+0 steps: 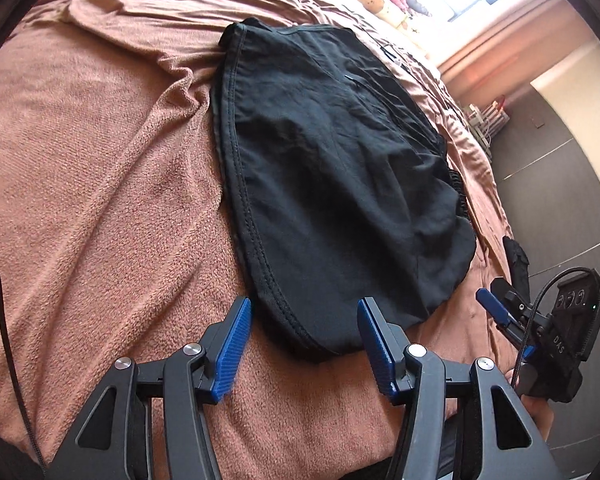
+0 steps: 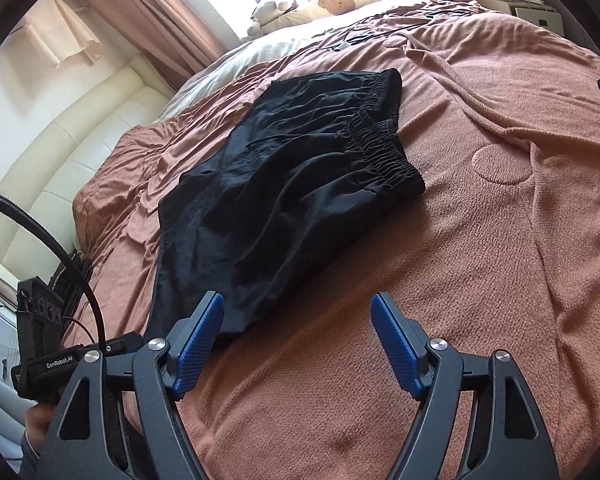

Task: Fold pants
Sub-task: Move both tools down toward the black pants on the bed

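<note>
Terracotta blanket point(image 2: 480, 240) covers the bed under black pants point(image 2: 284, 168); both grippers' fingers point(image 1: 232, 344) released.

1. A brown terry blanket point(image 2: 480, 240) over the whole bed, creased in long folds, with a round raised patch in the weave.
2. A cream padded headboard point(image 2: 60, 152) along the left side of the right wrist view.
3. Pink-brown curtains point(image 2: 152, 12) beside a bright window.
4. A bear-print pillow point(image 2: 352, 0) and plush toys at the far end (details too washed out by the light).
5. Thin dark cables point(image 2: 380, 28) lying on the blanket near the pillow.
6. Grey floor point(image 1: 560, 168) beside the bed.
</note>
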The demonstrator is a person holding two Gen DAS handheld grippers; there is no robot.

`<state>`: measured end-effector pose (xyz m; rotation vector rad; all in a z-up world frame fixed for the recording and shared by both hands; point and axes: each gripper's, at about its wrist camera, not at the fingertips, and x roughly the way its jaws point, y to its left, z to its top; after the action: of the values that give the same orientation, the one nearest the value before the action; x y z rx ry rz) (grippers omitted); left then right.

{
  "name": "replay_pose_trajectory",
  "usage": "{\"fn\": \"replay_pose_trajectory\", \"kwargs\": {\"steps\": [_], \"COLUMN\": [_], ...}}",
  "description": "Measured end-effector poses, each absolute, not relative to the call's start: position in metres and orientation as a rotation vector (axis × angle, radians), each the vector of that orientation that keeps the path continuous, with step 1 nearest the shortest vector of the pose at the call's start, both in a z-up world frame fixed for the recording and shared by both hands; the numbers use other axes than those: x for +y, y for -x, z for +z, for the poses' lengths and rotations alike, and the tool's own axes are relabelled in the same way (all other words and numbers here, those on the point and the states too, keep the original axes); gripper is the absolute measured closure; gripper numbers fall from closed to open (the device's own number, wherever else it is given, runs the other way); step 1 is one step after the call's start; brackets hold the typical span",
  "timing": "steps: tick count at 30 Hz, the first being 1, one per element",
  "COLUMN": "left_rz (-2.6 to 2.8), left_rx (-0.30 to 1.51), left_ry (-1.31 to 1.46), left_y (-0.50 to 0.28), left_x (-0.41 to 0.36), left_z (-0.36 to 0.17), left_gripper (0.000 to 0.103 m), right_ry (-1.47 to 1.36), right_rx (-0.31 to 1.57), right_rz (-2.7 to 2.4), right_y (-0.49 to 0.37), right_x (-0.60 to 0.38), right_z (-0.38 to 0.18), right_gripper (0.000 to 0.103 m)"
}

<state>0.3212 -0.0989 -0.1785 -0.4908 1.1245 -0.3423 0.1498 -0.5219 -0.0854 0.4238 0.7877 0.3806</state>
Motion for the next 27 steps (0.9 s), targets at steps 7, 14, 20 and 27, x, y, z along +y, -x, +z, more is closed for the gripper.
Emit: {"fn": "replay_pose_trajectory", "kwargs": {"steps": [7,14,20,27], "left_rz": [-0.327,-0.277,-0.242,-0.231], "left_rx": [1.128,1.119,1.108,1.102], "left_ry": [0.571,0.572,0.526,0.535], "left_y": [-0.340,-0.334,-0.339,-0.355], "left_x": [-0.094,-0.086,-0.088,-0.092], "left_z": [-0.188,-0.185,-0.186,-0.190], "left_gripper": [0.051,0.057,0.057,0.053], "right_ry": [-0.452,-0.539,-0.566,-0.608], "right_rx": [0.810,0.845,0.875,0.876], "right_rz": [0.393,0.373,0.365,0.359], "right_y": [-0.173,-0.190,-0.190,-0.193], "right_x": [-0.521,-0.527,-0.529,-0.534], "right_z": [-0.095,-0.106,-0.111,-0.111], "right_gripper": [0.028,0.028,0.028,0.028]}}
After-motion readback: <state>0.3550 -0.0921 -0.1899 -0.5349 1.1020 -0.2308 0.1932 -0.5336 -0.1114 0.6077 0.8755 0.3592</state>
